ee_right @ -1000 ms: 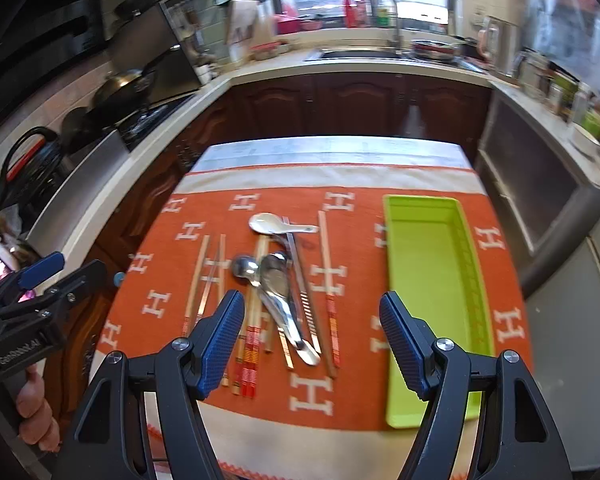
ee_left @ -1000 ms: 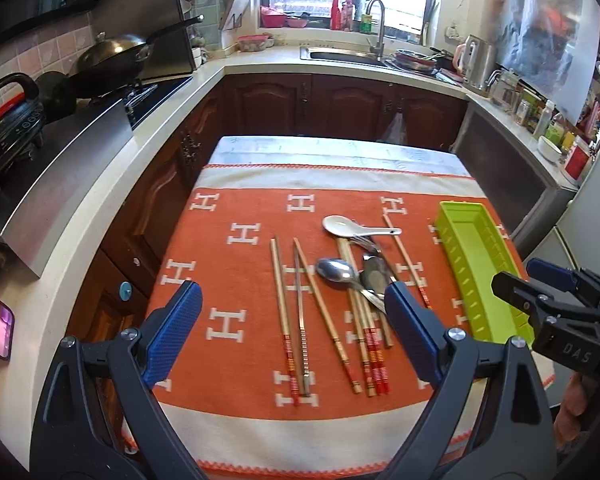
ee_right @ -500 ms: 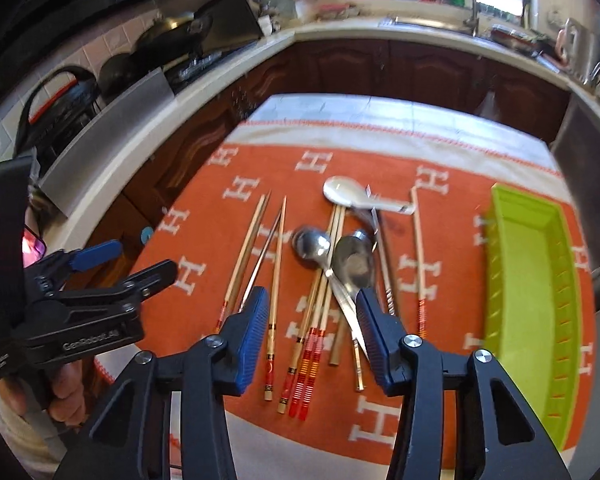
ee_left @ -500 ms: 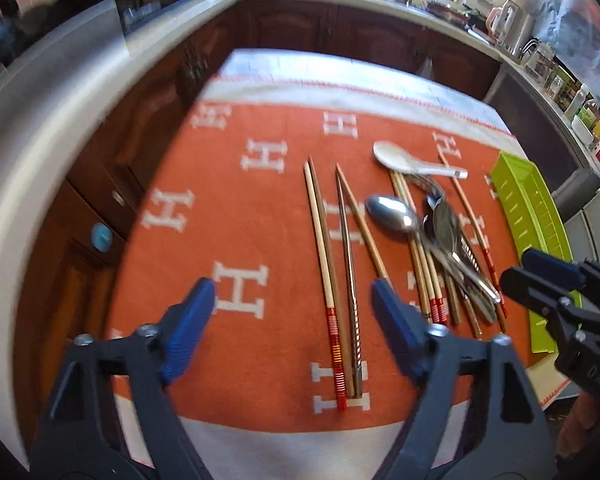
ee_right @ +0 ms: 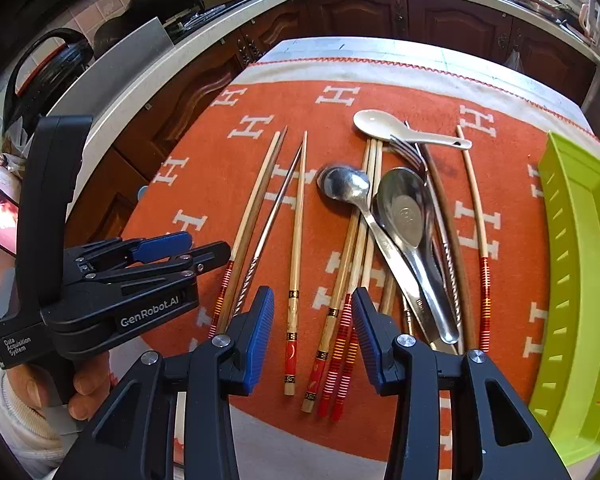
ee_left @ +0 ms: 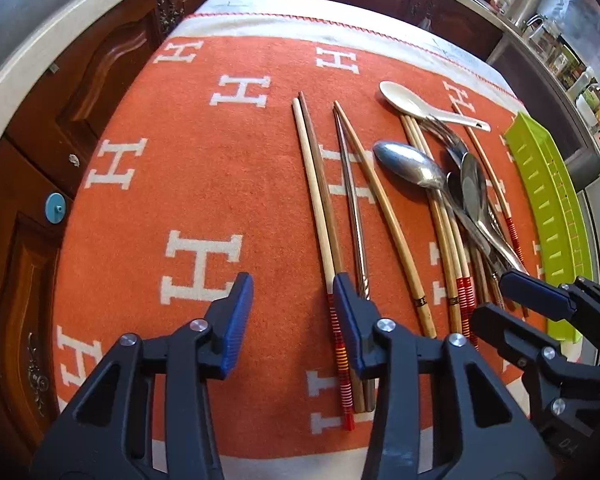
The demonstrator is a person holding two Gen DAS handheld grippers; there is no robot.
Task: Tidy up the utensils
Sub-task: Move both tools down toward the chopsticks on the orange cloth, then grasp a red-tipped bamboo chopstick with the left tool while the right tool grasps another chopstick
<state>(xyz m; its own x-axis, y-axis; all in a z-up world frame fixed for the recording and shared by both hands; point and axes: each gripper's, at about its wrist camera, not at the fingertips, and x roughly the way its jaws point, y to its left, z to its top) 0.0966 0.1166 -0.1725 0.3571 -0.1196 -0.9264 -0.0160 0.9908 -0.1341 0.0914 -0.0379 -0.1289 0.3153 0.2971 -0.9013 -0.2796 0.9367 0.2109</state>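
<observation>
1. Both tongs have dropped closer to the orange cloth (ee_left: 204,152) over the last second, so the utensils fill far more of each view than before.
2. Left tongs (ee_left: 292,312) stand apart, holding nothing, low over the near part of the cloth; the right pad sits over the handle end of the leftmost chopstick pair (ee_left: 320,200).
3. Right tongs (ee_right: 312,332) are also apart and empty, poised above the red-banded handle ends of the chopsticks (ee_right: 340,340) in the middle of the spread.
4. Loose utensils lie on the cloth-covered table (ee_right: 380,50): a white ceramic spoon (ee_right: 384,126) at the far end, a fork (ee_right: 410,152) touching its handle, and two metal spoons (ee_right: 404,208) lying across chopsticks.
5. One red-banded chopstick (ee_right: 482,248) lies alone, between the pile and the green tray (ee_right: 580,272).
6. That tray sits at the cloth's right edge, with no utensil visible in it.
7. Kitchen cabinets (ee_right: 360,12) ring the table's far and left sides.
</observation>
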